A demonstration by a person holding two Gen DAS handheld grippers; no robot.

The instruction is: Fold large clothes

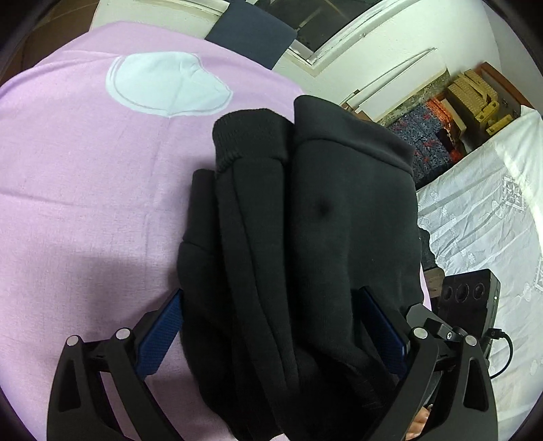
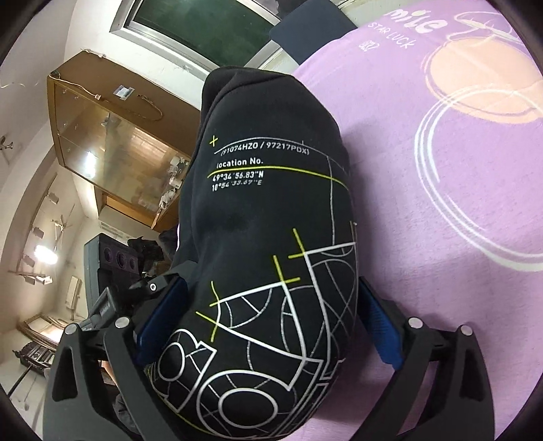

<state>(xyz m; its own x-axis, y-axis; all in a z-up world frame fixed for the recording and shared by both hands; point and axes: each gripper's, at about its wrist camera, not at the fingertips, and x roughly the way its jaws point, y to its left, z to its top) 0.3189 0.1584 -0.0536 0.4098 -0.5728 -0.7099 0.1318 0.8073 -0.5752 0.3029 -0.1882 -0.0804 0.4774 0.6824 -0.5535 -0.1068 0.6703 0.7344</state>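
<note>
The black sweatshirt (image 1: 305, 244), folded into a thick bundle, fills the gap between the fingers of both grippers and blocks most of the forward view from each. The left gripper (image 1: 275, 342) has its blue-padded fingers (image 1: 159, 339) set wide, one against each side of the bundle, clamping it; a ribbed cuff (image 1: 247, 135) lies at the far end, ahead of the fingertips. The right gripper (image 2: 271, 332) likewise presses its fingers (image 2: 380, 325) against both flanks of the same garment, here showing its printed face of white and yellow lines with coordinate text (image 2: 237, 176). Beneath and beyond the fingers lies a lilac bedsheet (image 1: 74, 190) with a pale round motif (image 1: 166, 84); in the right view the sheet extends to the right of the fingers, bearing a peach circle (image 2: 482, 84) and lettering. A dark blue cloth (image 1: 251, 30) sits at the sheet's far edge. Right of the left fingers: a white lace cover (image 1: 482, 230), a black device with three round openings (image 1: 468, 295), and stacked boxes (image 1: 475, 98). Left of the right fingers: a wooden glass-fronted cabinet (image 2: 115, 142).
</note>
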